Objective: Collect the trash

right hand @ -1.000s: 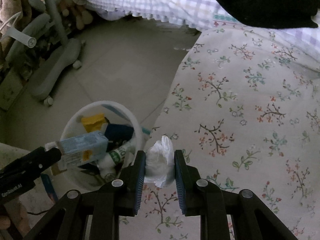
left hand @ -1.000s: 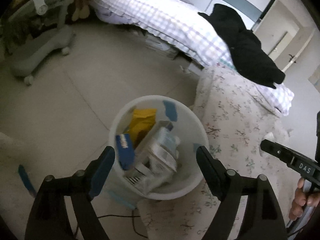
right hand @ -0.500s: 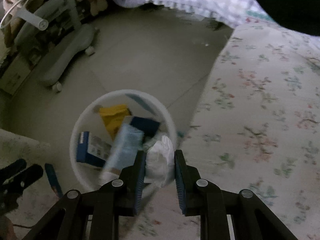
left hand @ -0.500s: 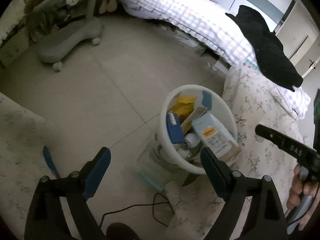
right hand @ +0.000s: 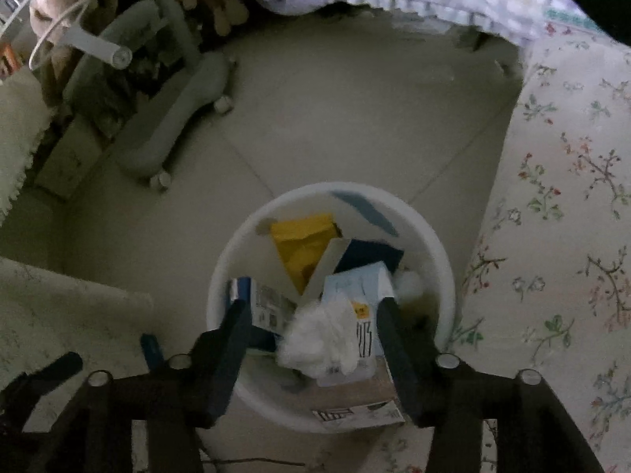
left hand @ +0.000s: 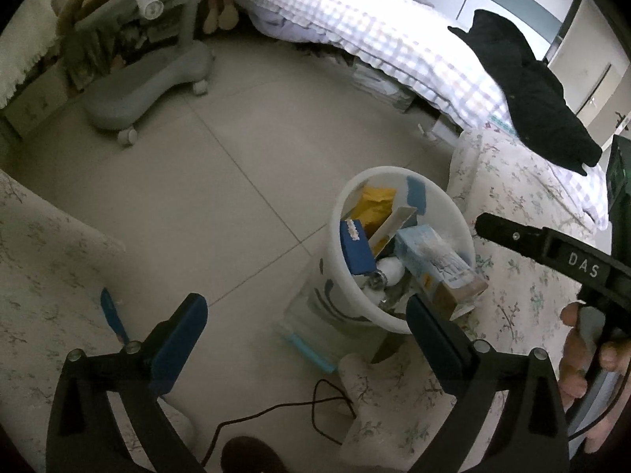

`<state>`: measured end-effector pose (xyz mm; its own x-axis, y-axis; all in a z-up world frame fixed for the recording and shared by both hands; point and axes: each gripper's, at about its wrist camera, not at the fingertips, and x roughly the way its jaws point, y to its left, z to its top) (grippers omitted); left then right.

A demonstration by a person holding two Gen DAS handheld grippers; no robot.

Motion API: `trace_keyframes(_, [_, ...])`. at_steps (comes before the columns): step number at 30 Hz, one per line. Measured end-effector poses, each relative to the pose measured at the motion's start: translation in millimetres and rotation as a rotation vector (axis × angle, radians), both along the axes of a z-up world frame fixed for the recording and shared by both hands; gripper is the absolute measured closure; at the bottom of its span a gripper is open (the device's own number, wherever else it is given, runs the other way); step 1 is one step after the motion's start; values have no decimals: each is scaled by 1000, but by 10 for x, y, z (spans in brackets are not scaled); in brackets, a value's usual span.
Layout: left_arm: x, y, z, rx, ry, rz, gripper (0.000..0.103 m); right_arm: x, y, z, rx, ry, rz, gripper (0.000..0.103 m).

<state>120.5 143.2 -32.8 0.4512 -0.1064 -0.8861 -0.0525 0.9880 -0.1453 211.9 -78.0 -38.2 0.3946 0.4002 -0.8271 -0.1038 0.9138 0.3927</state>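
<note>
A white round trash bin [right hand: 232,276] stands on the tiled floor, holding a yellow packet [right hand: 303,244], blue boxes and a light blue carton [right hand: 363,287]. My right gripper [right hand: 313,307] is open directly above the bin. A crumpled white tissue [right hand: 321,341] is between its spread fingers, loose, over the carton. My left gripper [left hand: 305,315] is open and empty, low to the left of the bin [left hand: 398,321]. The right gripper's finger [left hand: 544,244] shows over the bin's right side in the left wrist view.
A floral-covered surface [right hand: 560,213] lies right of the bin, and another floral cloth [left hand: 43,260] at left. A bed with checked sheet [left hand: 378,35] and black garment [left hand: 524,90] is behind. A grey wheeled chair base [left hand: 146,79] is far left. A black cable [left hand: 292,402] lies on the floor.
My right gripper moved over the bin and opened, letting go of the white tissue. My left gripper drew back and to the left, away from the bin, staying open.
</note>
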Motion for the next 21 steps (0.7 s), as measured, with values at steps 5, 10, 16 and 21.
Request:
trace_keyframes(5, [-105,-110,60,16,-15,-34,0,-145,-196,170,-29,1,-40,38])
trace_keyframes(10, [-298,-279,183,31,-45,-87,0,-380,-555,441,-91,-8,-106,33])
trace_keyframes(16, [-585,-487,337,22,-85,-114,0,-918,-940,712,-149,-48,-160,22])
trace_keyframes(21, [-806,-656,414,23,-110,-132,0,-1525,-1247,811,-229,-57,-254,21])
